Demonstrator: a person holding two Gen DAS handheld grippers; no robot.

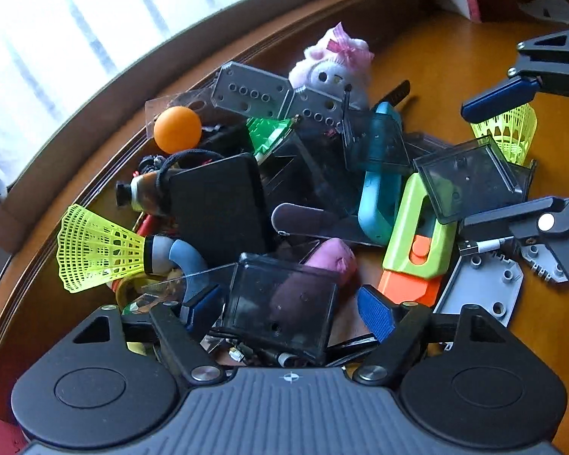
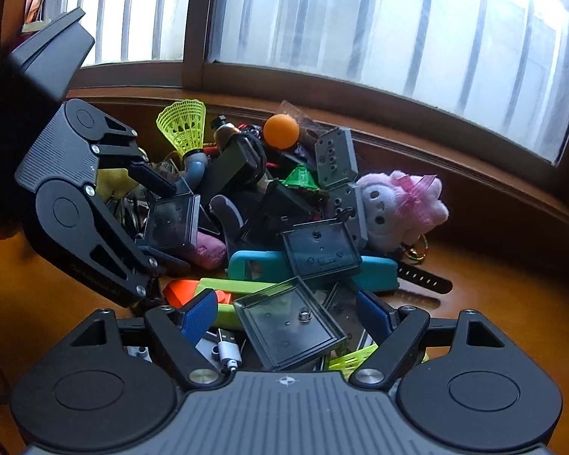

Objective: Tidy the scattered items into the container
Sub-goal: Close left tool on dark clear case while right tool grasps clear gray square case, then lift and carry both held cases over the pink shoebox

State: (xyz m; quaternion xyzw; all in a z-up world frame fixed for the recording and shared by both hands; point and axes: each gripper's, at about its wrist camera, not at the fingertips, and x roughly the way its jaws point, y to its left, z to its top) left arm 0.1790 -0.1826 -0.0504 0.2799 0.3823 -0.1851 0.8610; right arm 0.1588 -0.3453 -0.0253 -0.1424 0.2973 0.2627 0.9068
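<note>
A heap of small items lies on the brown wooden table (image 1: pixel 455 60) by the window. My left gripper (image 1: pixel 290 311) is open, its jaws on either side of a smoky clear plastic box (image 1: pixel 280 303) at the near edge of the heap; it also shows in the right wrist view (image 2: pixel 170 223). My right gripper (image 2: pixel 284 318) is open around another smoky clear box (image 2: pixel 292 326); it shows in the left wrist view (image 1: pixel 508 151). The heap holds an orange ball (image 1: pixel 177 129), a pink plush toy (image 1: pixel 334 64), yellow shuttlecocks (image 1: pixel 95 248), a green and orange cutter (image 1: pixel 417 242) and a teal case (image 1: pixel 379 204). No container is recognisable.
The window sill and frame (image 1: pixel 132 87) run close behind the heap. A black watch strap (image 2: pixel 425 278) and a key ring (image 2: pixel 417 252) lie right of the plush. A white USB cable (image 1: pixel 481 244) and grey plastic plates (image 1: pixel 481 284) lie at the heap's right edge.
</note>
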